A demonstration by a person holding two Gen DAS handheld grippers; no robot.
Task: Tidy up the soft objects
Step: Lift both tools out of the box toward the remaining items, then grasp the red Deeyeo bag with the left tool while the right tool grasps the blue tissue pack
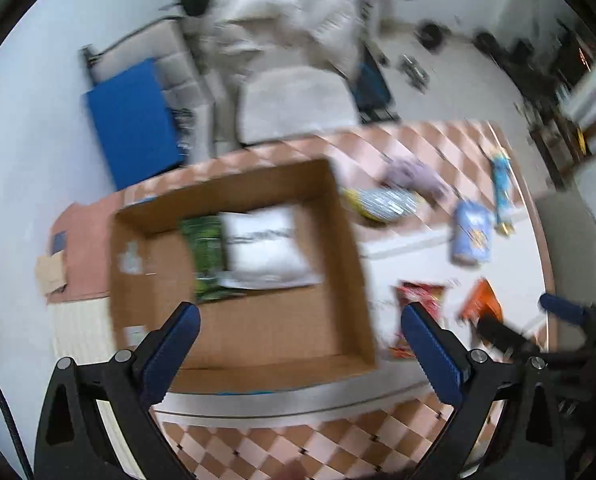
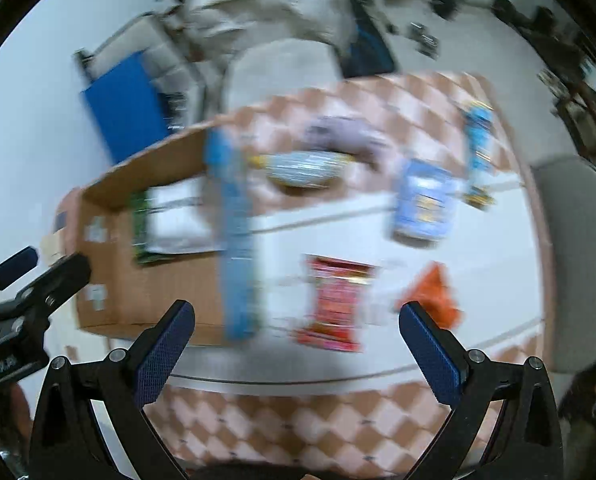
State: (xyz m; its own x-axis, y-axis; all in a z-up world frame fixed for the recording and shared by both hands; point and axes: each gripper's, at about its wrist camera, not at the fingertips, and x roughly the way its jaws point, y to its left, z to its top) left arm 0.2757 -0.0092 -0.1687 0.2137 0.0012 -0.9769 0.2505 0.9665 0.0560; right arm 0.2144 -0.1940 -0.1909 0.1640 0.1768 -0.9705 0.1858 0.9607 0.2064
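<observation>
An open cardboard box (image 1: pixel 338 240) stands on the table's left part and holds a white pillow-like pack (image 1: pixel 265 244) and a green packet (image 1: pixel 205 256). It also shows in the right wrist view (image 2: pixel 157 288). My left gripper (image 1: pixel 300 316) is open and empty above the box's near side. My right gripper (image 2: pixel 296 316) is open and empty above a red snack packet (image 2: pixel 336 306). To the right lie an orange packet (image 2: pixel 432 296), a blue bag (image 2: pixel 424 204), a silver-yellow packet (image 2: pixel 302 168), a lilac cloth (image 2: pixel 346 136) and a blue tube-like packet (image 2: pixel 478 148).
The table carries a checkered pink cloth (image 1: pixel 298 444) with a white runner (image 2: pixel 478 280). A grey chair (image 1: pixel 293 104) and a blue panel (image 1: pixel 133 124) stand behind the table. A grey seat (image 2: pixel 574 256) is at the right. Both views are motion-blurred.
</observation>
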